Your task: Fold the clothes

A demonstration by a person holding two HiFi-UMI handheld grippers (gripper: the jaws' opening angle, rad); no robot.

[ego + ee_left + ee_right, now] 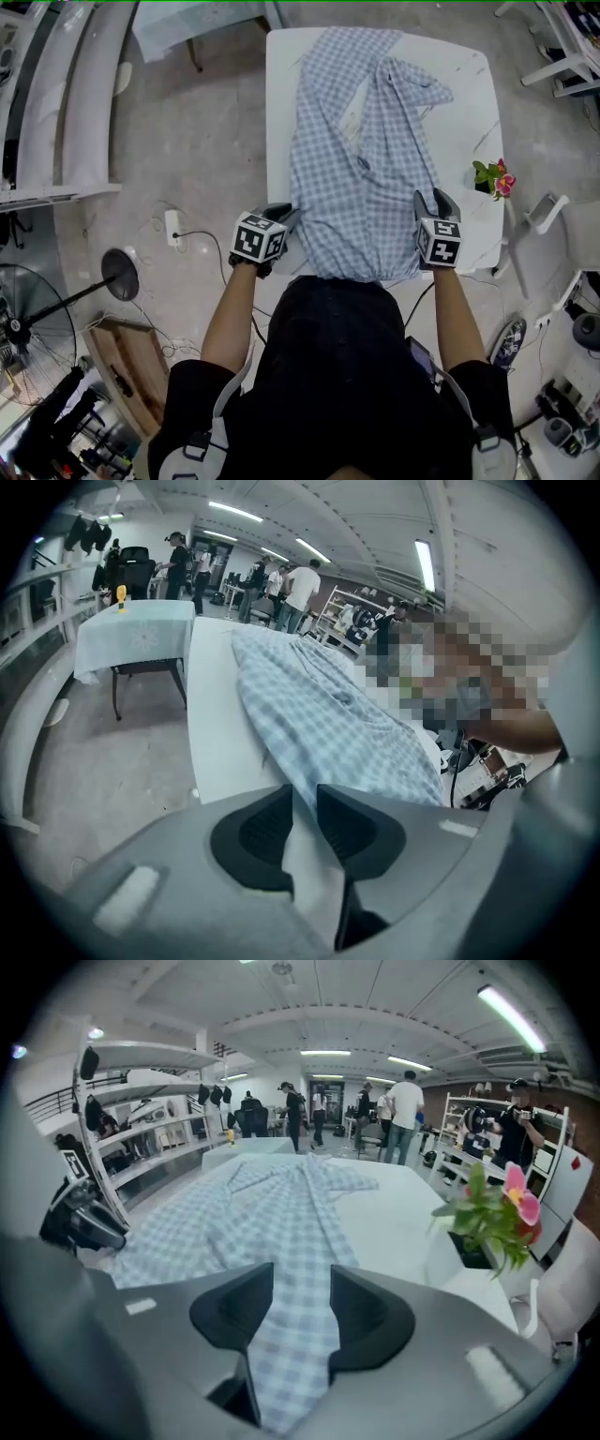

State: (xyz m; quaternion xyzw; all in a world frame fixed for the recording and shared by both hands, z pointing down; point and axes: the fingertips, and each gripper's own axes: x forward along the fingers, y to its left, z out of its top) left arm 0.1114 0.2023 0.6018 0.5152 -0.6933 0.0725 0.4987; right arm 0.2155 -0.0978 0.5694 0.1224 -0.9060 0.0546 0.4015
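The checked shirt [361, 187] lies lengthwise on the white table [469, 94], and its near hem hangs over the table edge against my body. My left gripper [286, 217] sits at the hem's left corner. In the left gripper view its jaws stand only a little apart, with the pale edge of the cloth running down into the narrow gap between them. My right gripper [436, 199] is at the hem's right corner. In the right gripper view its jaws are spread wider, and a strip of the check fabric lies loose between them without either pad pressing on it.

Just beyond my right gripper, near the table's right edge, stands a small pot [485, 186]. It holds a leafy green plant with pink flowers [497, 1208], and it is clear of the shirt.

Farther up the table the shirt is rumpled, with one part folded over towards the right and bare tabletop showing on both sides.

Past the far end stands another table under a light cloth [141, 635], with a small yellow thing [121, 594] on it. People [405, 1115] stand well beyond that.
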